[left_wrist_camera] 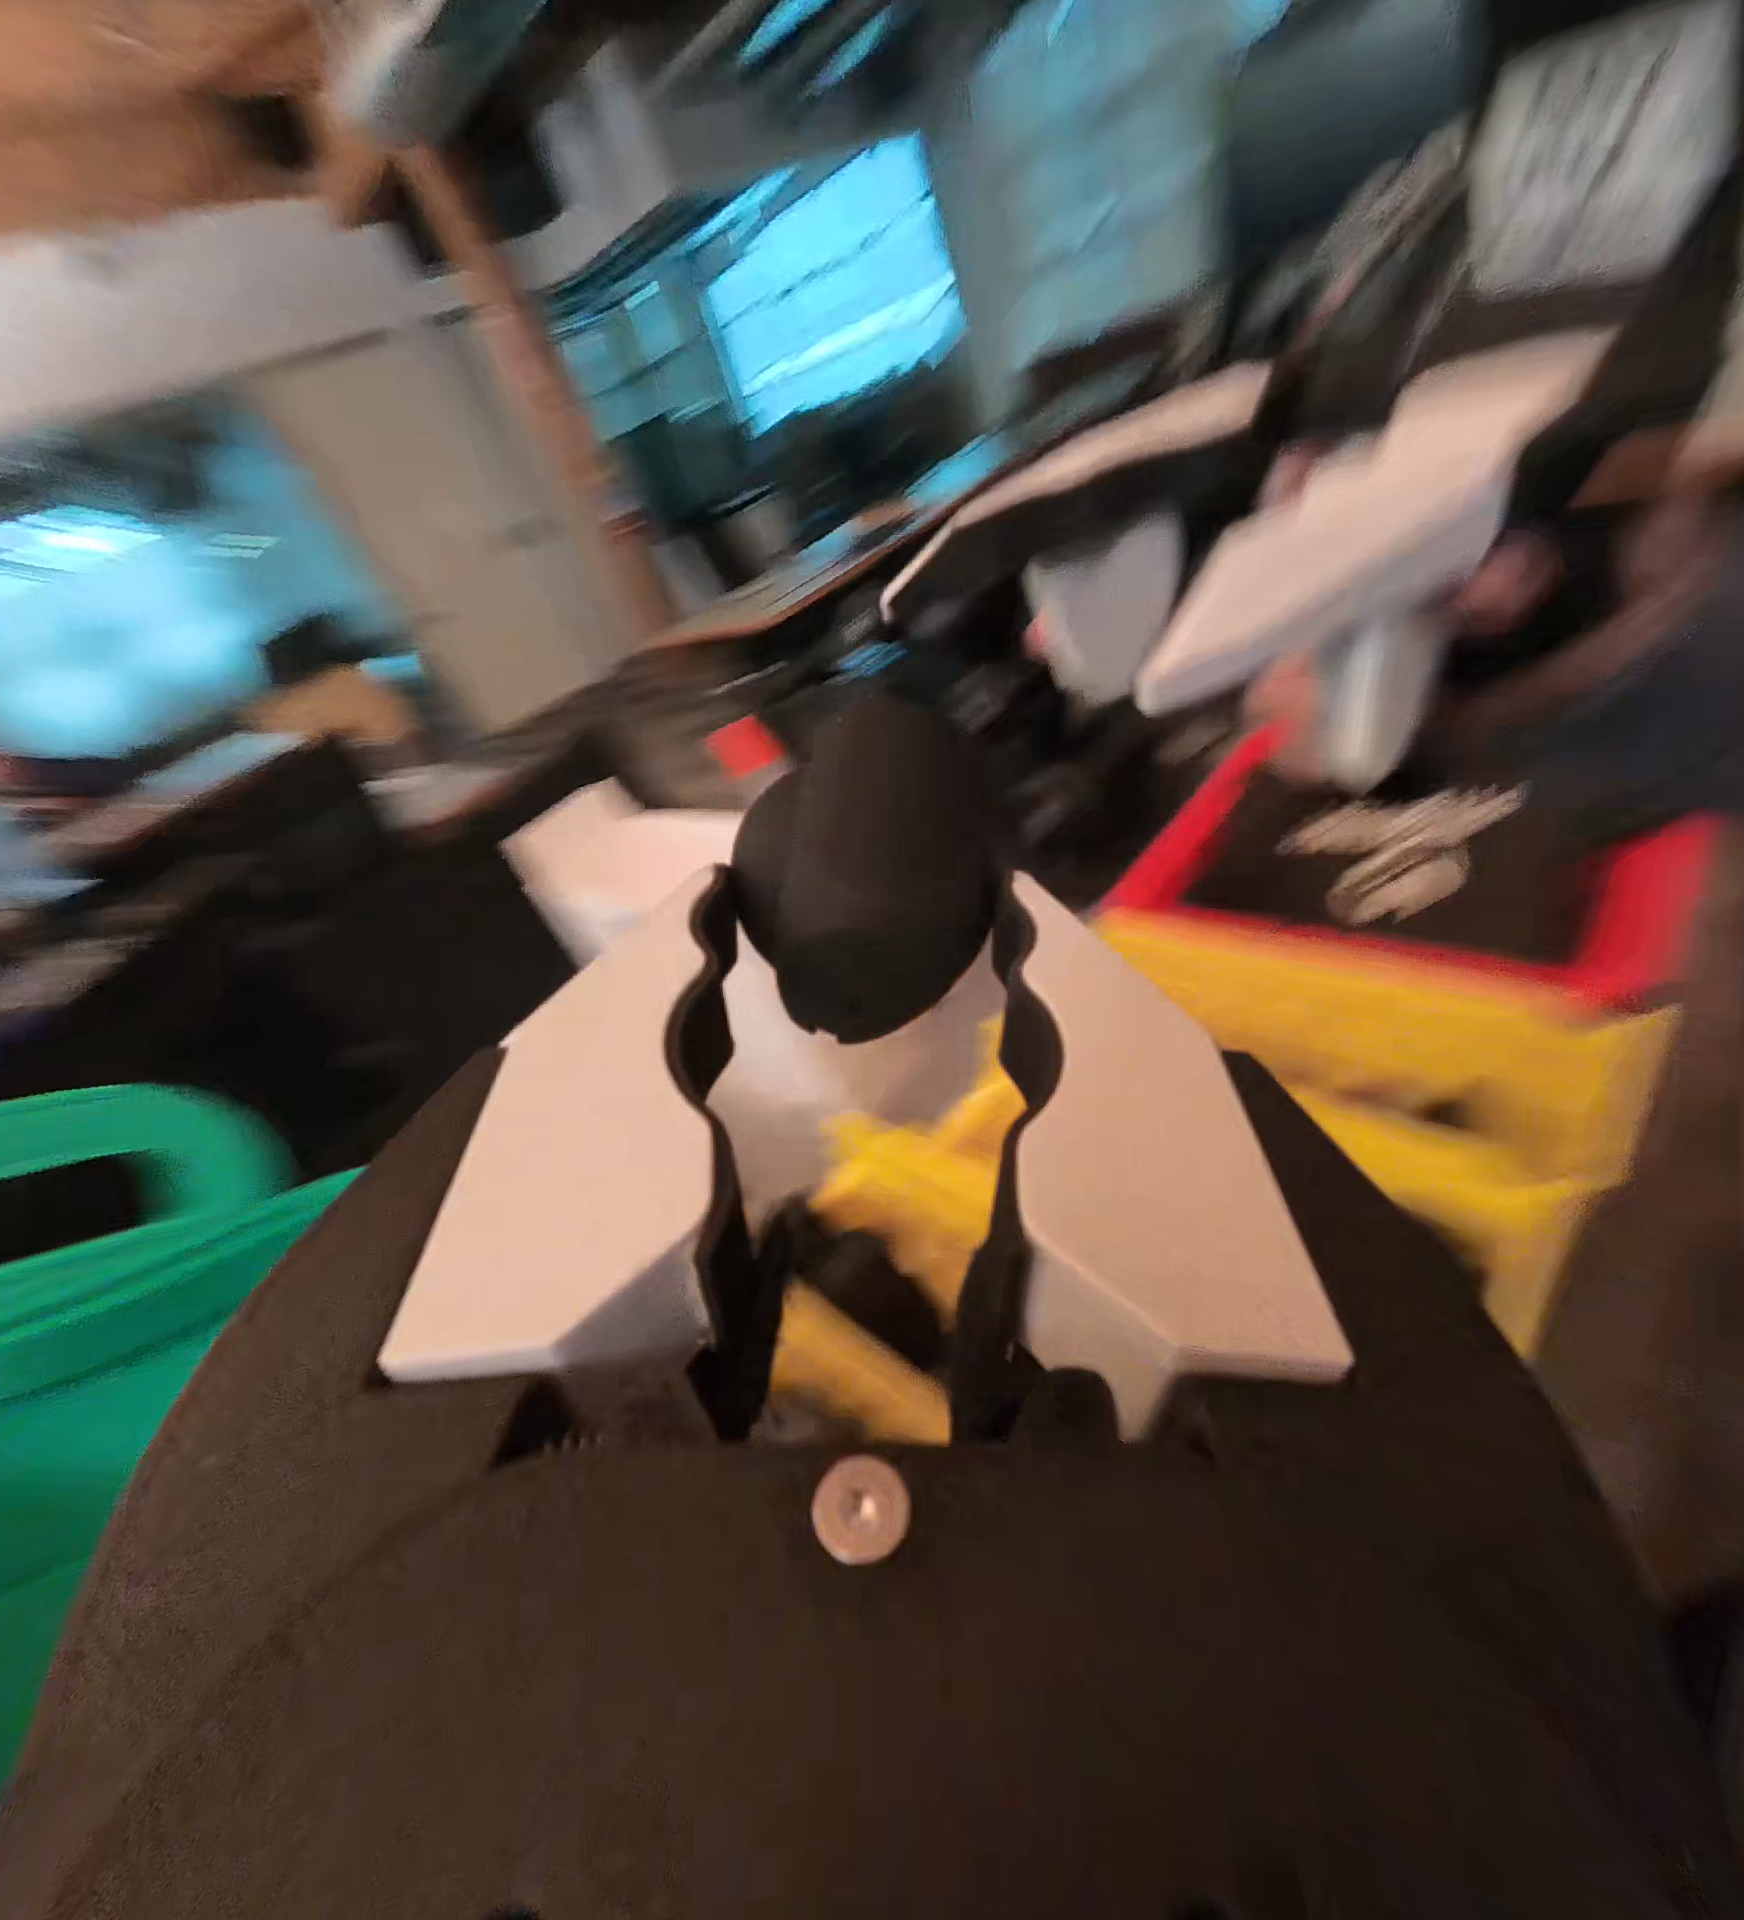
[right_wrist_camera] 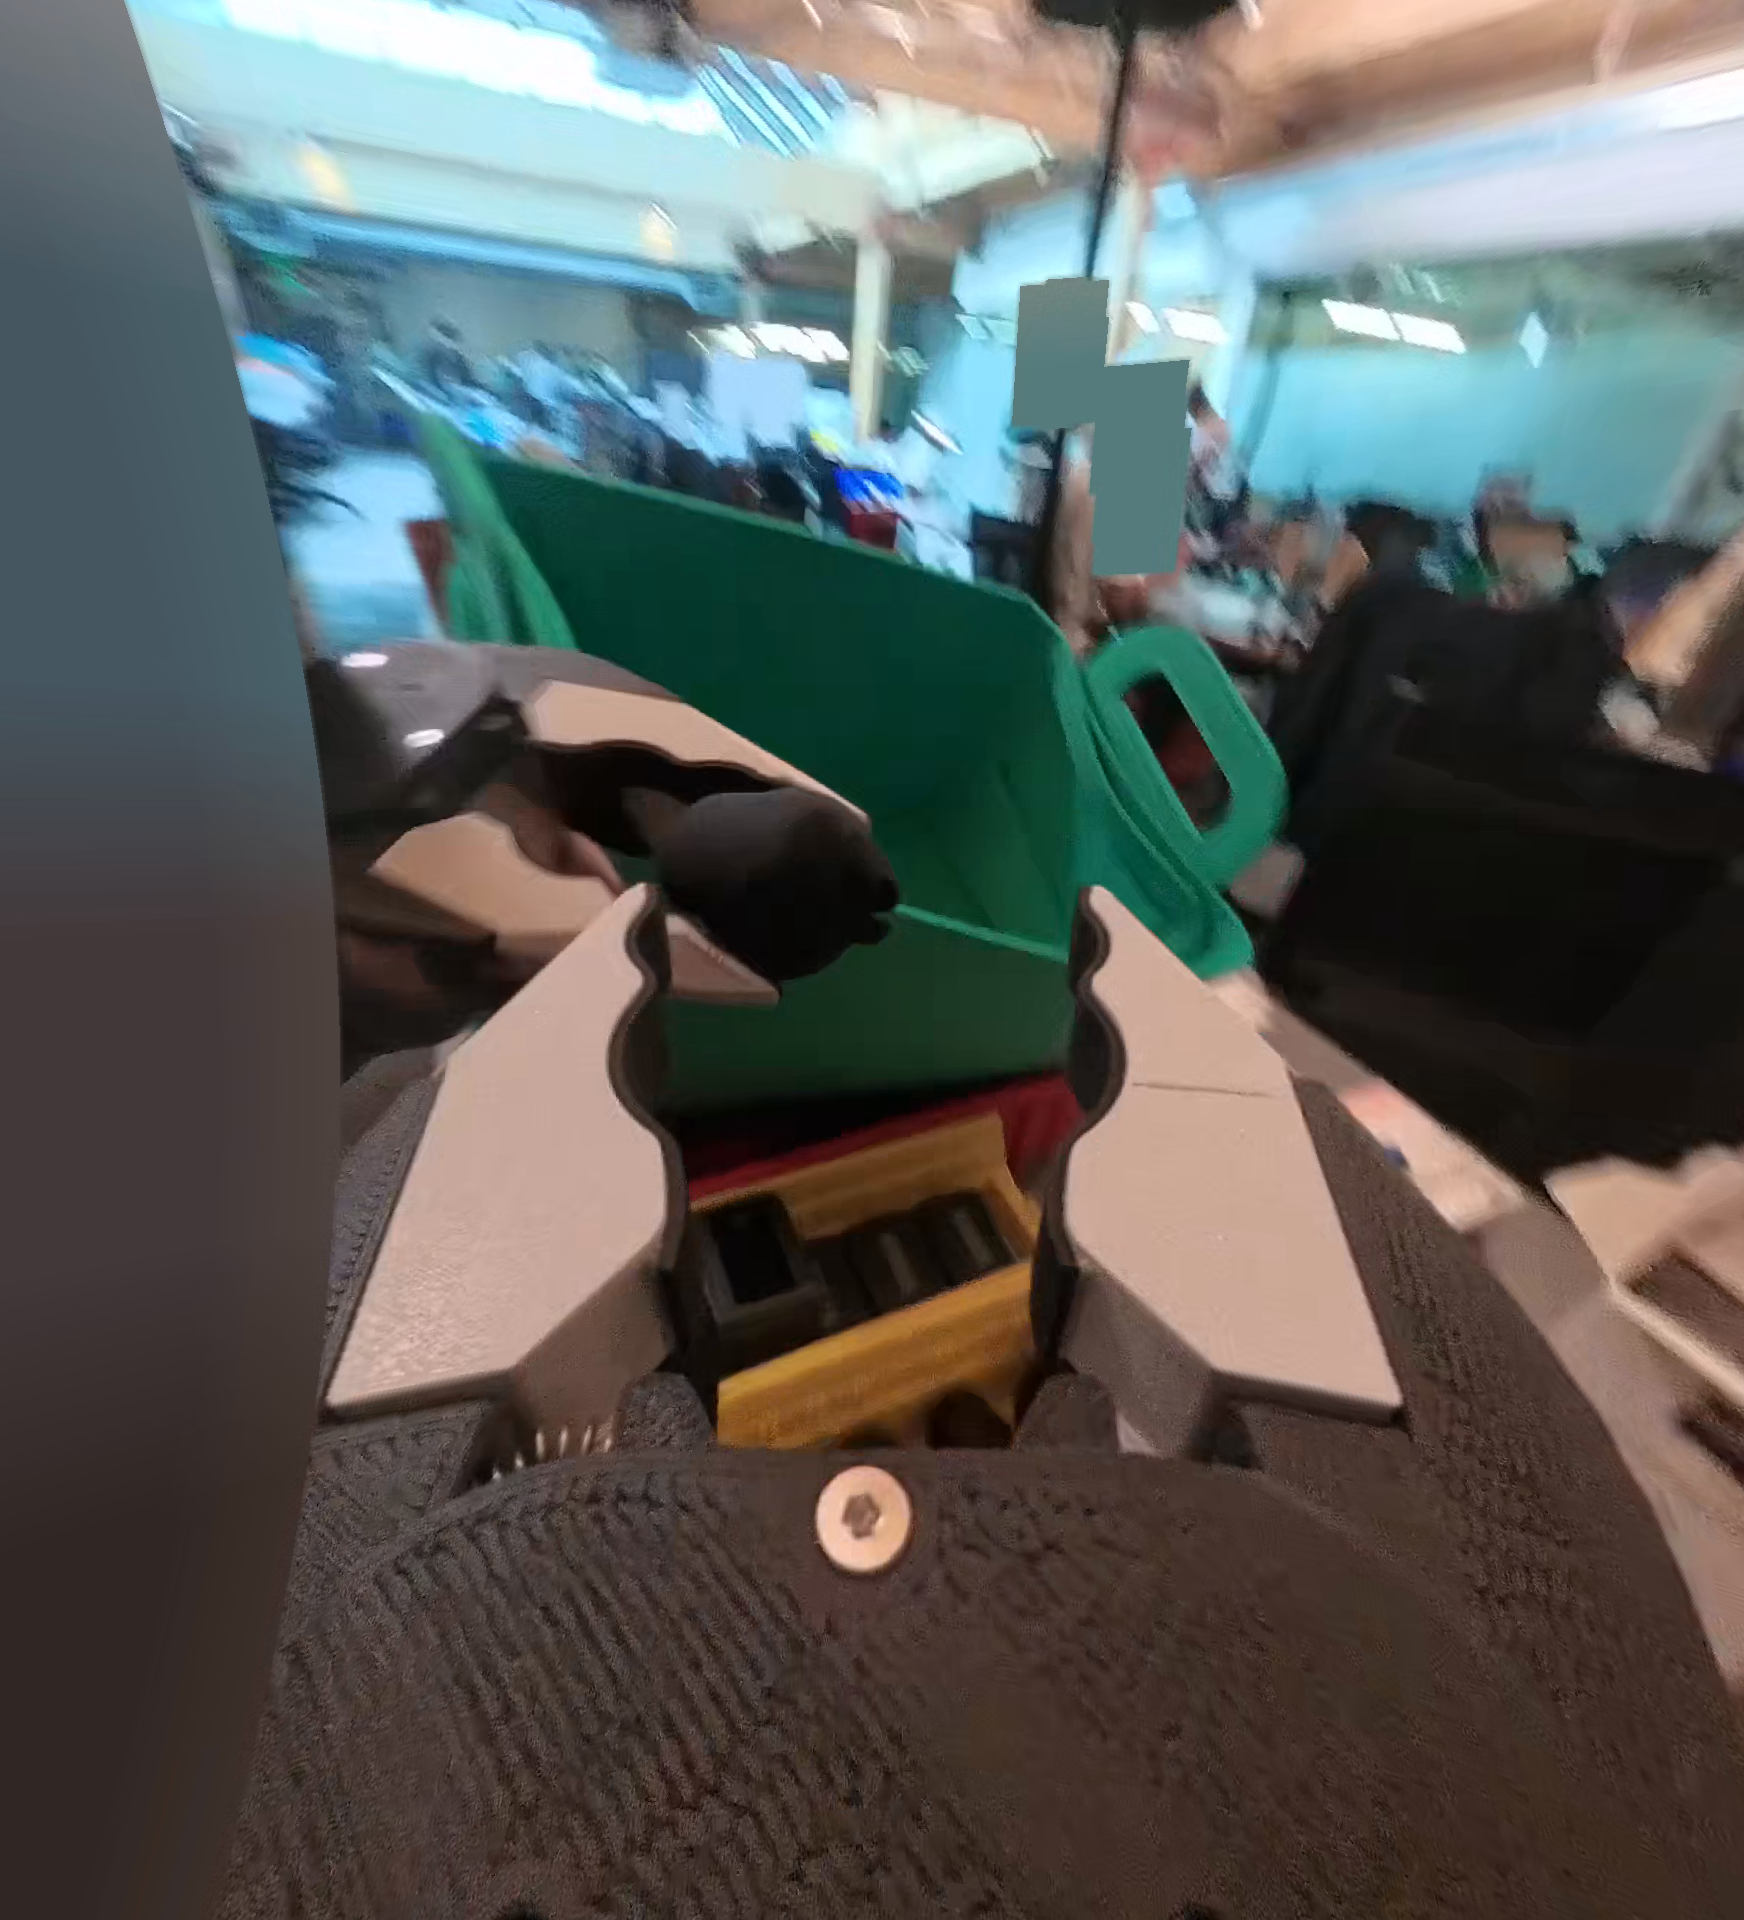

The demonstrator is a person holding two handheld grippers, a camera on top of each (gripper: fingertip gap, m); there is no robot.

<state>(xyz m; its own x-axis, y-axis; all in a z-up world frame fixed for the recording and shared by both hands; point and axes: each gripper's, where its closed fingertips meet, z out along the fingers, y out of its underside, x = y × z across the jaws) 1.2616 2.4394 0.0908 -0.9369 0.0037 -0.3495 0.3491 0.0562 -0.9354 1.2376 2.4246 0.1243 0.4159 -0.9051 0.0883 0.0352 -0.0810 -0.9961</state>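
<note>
The left gripper (left_wrist_camera: 863,914), grey wavy-edged fingers, pinches a matte black rounded plastic piece (left_wrist_camera: 863,883) above a ribbed yellow plastic tray (left_wrist_camera: 1367,1039). The right gripper (right_wrist_camera: 868,925) gapes wide and empty over that tray; beyond stands a smooth green handled bin (right_wrist_camera: 847,675).

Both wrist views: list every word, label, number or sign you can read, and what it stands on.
None can be read.
Left wrist view: the bright screens behind are motion-blurred; the left claw and the black rounded part it grips show no marking.
Right wrist view: the green bin, yellow tray and right claw show no writing.
</note>
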